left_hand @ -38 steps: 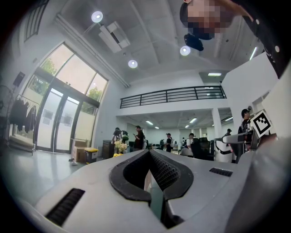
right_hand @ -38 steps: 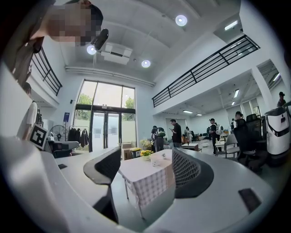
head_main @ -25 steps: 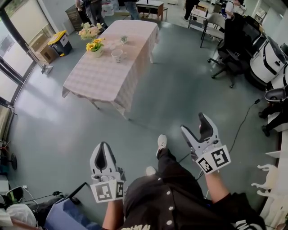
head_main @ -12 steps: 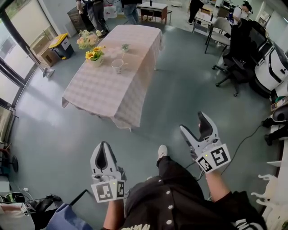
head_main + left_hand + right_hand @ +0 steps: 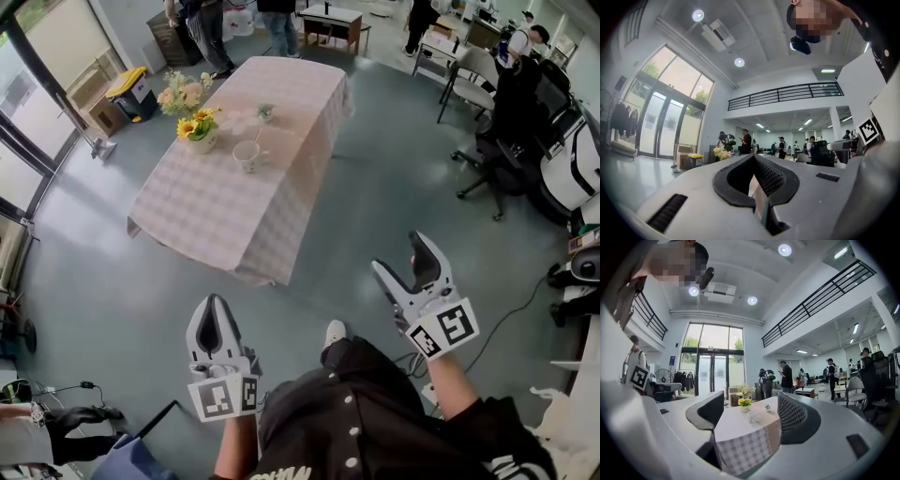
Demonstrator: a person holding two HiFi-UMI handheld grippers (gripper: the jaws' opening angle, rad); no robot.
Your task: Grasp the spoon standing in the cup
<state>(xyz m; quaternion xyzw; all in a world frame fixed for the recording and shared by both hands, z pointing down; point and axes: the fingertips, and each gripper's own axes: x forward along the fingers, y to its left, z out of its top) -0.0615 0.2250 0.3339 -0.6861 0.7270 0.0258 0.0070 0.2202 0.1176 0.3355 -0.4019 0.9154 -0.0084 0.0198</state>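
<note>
A white cup [image 5: 247,156] stands on a long table with a checked cloth [image 5: 225,206], far ahead of me in the head view. A thin spoon handle [image 5: 255,143] sticks up from the cup, barely visible. Both grippers hang low near my body, well short of the table. My left gripper [image 5: 214,301] is shut, tips meeting, with nothing in it. My right gripper [image 5: 401,255] is open and empty. In the right gripper view the cup [image 5: 753,416] shows small between the spread jaws of the right gripper [image 5: 750,412]. The left gripper [image 5: 753,157] points across the room.
A pot of sunflowers [image 5: 200,131], a pale bouquet [image 5: 183,94] and a small item [image 5: 265,112] share the table. Office chairs [image 5: 497,141] and desks stand at the right. A yellow-lidded bin [image 5: 131,89] and glass doors are at the left. People stand beyond the table. A cable [image 5: 511,300] lies on the floor.
The table and cup have come nearer and lower in the head view as I step forward. Both grippers keep their pose, left shut and right open.
</note>
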